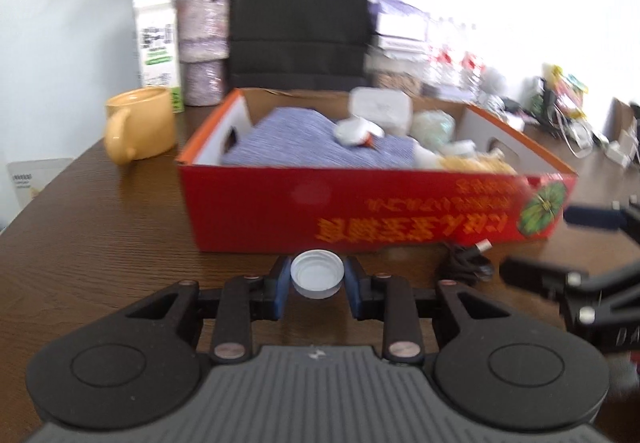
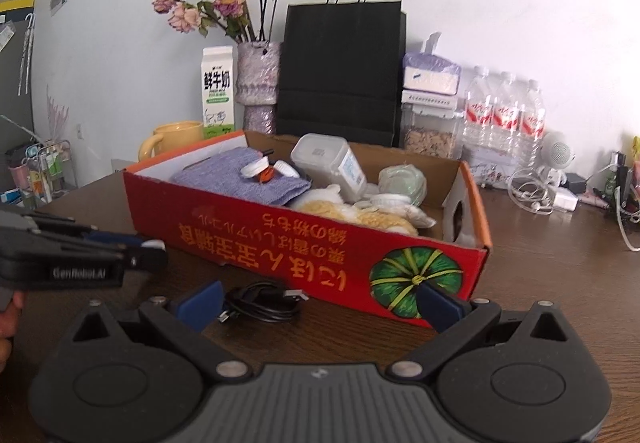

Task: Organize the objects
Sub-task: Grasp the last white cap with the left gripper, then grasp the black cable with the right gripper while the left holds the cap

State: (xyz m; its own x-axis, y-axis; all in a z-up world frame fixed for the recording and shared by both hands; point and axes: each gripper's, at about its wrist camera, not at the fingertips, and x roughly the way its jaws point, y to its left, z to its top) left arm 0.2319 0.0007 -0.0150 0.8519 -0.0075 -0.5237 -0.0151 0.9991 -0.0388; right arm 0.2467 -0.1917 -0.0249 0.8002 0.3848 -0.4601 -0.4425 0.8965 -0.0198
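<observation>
Box [image 2: 248, 239] mostly filled; left gripper [image 1: 317, 279] clamps cap [image 1: 317, 277], right gripper [image 2: 320, 303] gapes near cable [image 2: 260, 301]; both items remain outside.

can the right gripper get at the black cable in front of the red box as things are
Probably yes. The right gripper is open, and the black cable lies on the table between its fingers, just short of the red box, with nothing over it.
</observation>
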